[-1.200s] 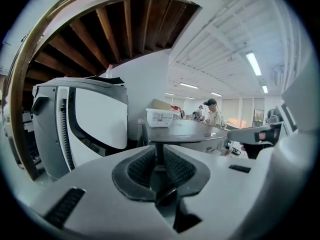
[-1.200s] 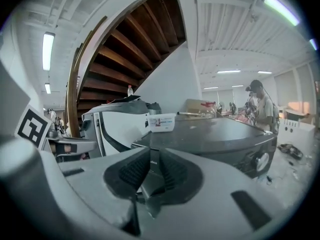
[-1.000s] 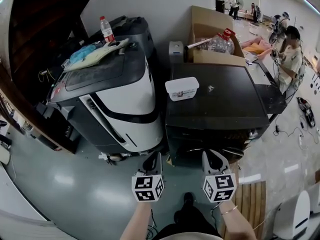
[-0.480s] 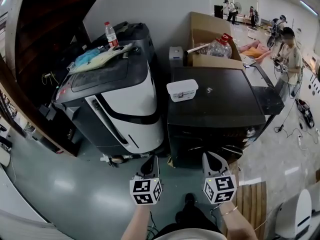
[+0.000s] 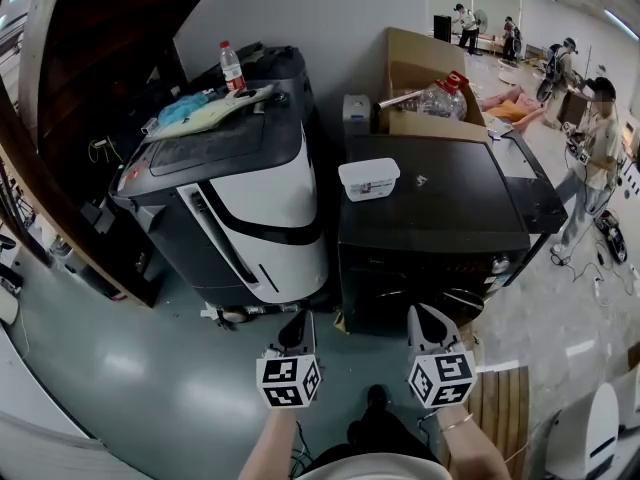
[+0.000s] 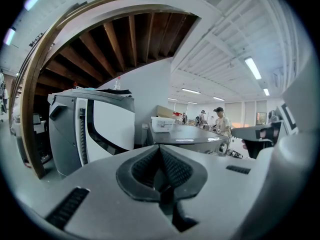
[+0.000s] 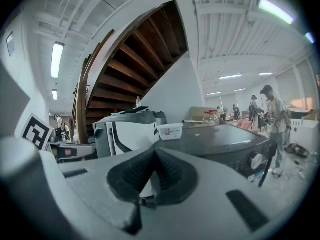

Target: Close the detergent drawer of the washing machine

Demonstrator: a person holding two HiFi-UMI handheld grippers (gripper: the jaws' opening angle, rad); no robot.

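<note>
Left gripper [image 5: 298, 320] and right gripper [image 5: 421, 315], jaws together, empty, hang before the black washing machine [image 5: 450, 208]; best press its detergent drawer squarely inward.

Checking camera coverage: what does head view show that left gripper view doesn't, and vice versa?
Head view only: the person's forearms and the wooden slats on the floor. Left gripper view only: the left tongs with pads meshed shut, nothing between. Both: white-grey machine, black machine, white tub on it.
</note>
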